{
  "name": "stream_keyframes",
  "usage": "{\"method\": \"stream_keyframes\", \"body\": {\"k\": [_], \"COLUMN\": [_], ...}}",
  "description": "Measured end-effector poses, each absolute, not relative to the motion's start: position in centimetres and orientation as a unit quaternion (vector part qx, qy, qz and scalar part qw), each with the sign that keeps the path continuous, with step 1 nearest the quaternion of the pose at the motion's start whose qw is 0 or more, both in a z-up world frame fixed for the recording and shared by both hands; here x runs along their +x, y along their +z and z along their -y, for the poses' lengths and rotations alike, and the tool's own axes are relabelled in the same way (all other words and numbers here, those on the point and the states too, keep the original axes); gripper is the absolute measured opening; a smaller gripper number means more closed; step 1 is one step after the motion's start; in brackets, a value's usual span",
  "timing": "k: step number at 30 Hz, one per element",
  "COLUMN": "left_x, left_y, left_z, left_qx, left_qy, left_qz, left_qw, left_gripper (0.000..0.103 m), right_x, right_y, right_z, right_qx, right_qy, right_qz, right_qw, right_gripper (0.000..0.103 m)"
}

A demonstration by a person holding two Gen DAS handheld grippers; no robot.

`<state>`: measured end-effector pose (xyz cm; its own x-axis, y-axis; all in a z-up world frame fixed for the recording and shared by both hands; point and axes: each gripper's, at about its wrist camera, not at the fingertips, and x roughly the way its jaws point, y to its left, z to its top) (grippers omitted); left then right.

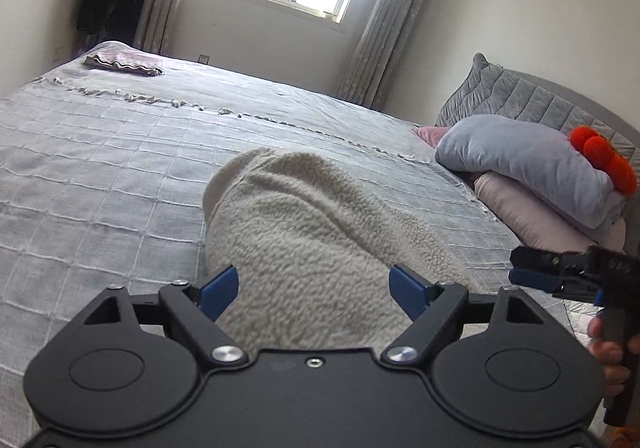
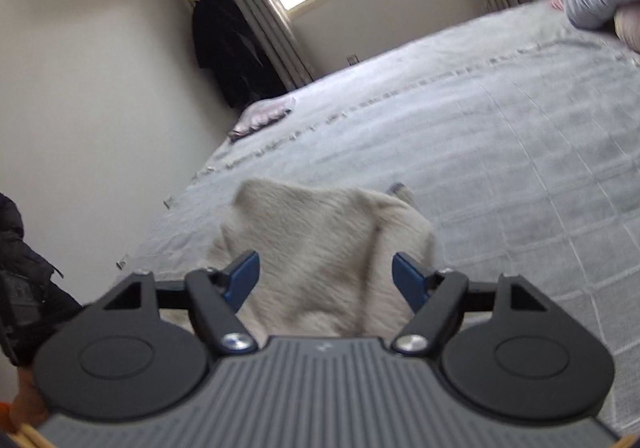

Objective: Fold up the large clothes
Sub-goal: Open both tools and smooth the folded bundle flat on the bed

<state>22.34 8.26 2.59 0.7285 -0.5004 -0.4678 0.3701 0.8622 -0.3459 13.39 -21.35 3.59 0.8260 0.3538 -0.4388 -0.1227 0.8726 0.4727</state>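
Your left tool (image 1: 314, 290) and right tool (image 2: 323, 278) are both spread, gripping nothing — the cream fleecy garment (image 1: 320, 232) lies bunched at lower centre on the grey checked bed (image 1: 100, 152), folding barely begun.

Left claw (image 1: 312, 290): blue fingers (image 1: 218, 290) spread wide apart, nothing clamped between them. Right claw (image 2: 325, 280): fingers (image 2: 408, 280) likewise parted, gripping nothing. In the left wrist view the right claw (image 1: 532, 274) points left, hand (image 1: 610, 352) wrapped on its handle.
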Motion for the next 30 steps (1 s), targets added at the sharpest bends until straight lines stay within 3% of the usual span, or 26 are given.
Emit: {"method": "stream_keyframes", "body": {"k": [4,6,8,12,18,30], "left_x": [23.8,24.8,25.7,27.7,29.9,21.6], "left_y": [2.7,2.4,1.7,0.2,-2.5,2.1], "left_z": [-6.1,-5.0,-4.0,-2.6,-0.4,-3.9], "left_qx": [-0.113,-0.115,-0.103,-0.121,-0.084,-0.080], "left_qy": [-0.239,-0.237,-0.232,-0.235,-0.198,-0.241], "left_qz": [-0.277,-0.279,-0.278,-0.304,-0.348,-0.290], "left_qw": [0.924,0.923,0.926,0.915,0.912,0.923], "left_gripper": [0.069,0.057,0.055,0.055,0.055,0.057], "right_x": [15.8,17.9,19.2,20.6,22.6,15.3], "right_y": [3.6,1.7,-0.5,-4.8,-6.6,-0.9], "right_z": [17.7,16.5,16.2,18.2,20.5,20.9], "right_qx": [0.188,0.165,0.134,0.148,0.210,0.224], "right_qy": [0.093,0.043,-0.008,-0.014,0.009,0.073], "right_qz": [-0.273,-0.298,-0.311,-0.316,-0.332,-0.302], "right_qw": [0.939,0.939,0.941,0.937,0.920,0.924], "right_gripper": [0.062,0.057,0.054,0.054,0.059,0.063]}}
